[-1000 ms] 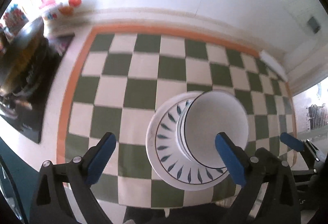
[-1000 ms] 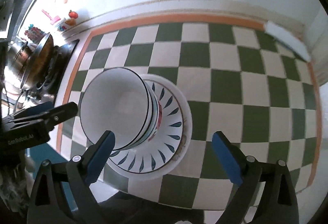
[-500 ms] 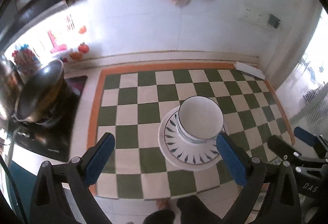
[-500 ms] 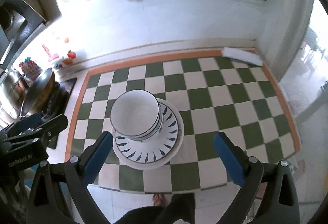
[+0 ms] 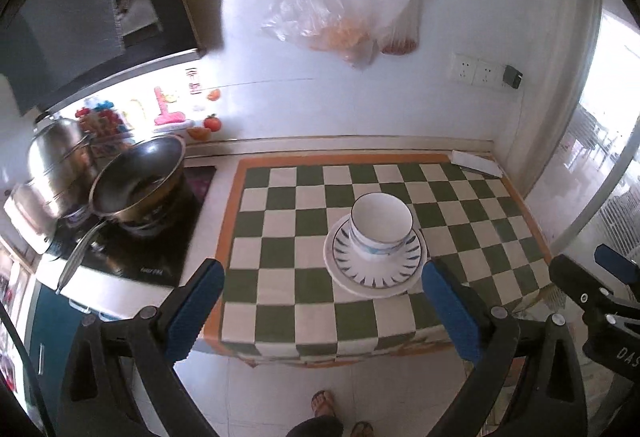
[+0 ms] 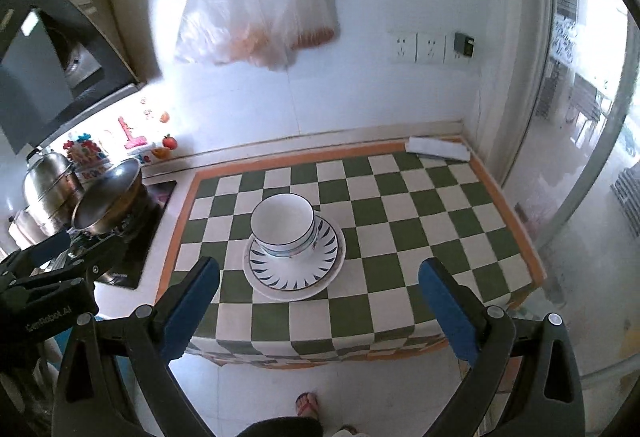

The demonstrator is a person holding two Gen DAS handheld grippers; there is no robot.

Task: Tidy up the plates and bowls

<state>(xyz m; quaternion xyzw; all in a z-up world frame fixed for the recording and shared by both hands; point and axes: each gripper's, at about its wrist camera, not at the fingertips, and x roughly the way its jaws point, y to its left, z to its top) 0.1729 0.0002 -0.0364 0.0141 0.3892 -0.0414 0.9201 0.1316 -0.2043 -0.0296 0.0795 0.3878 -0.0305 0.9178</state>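
Observation:
A stack of white bowls [image 5: 381,229] with dark rims stands on stacked white plates [image 5: 374,273] with a blue leaf pattern, on the green-and-white checked tablecloth [image 5: 288,237]. The stack also shows in the right wrist view, bowls [image 6: 285,223] on plates [image 6: 294,273]. My left gripper [image 5: 322,311] is open and empty, held back from the table's front edge and above it. My right gripper [image 6: 320,307] is open and empty, likewise back from the table. Each gripper shows at the edge of the other's view.
A wok [image 5: 138,183] and steel pots [image 5: 54,157] sit on a black stove left of the table. Plastic bags [image 5: 348,9] hang on the wall behind. A white flat box [image 6: 438,149] lies at the table's back right corner. The person's feet [image 5: 324,401] stand below.
Both grippers have pulled up and back from close above the stack to well clear of the table. The bowls and plates have stayed in place.

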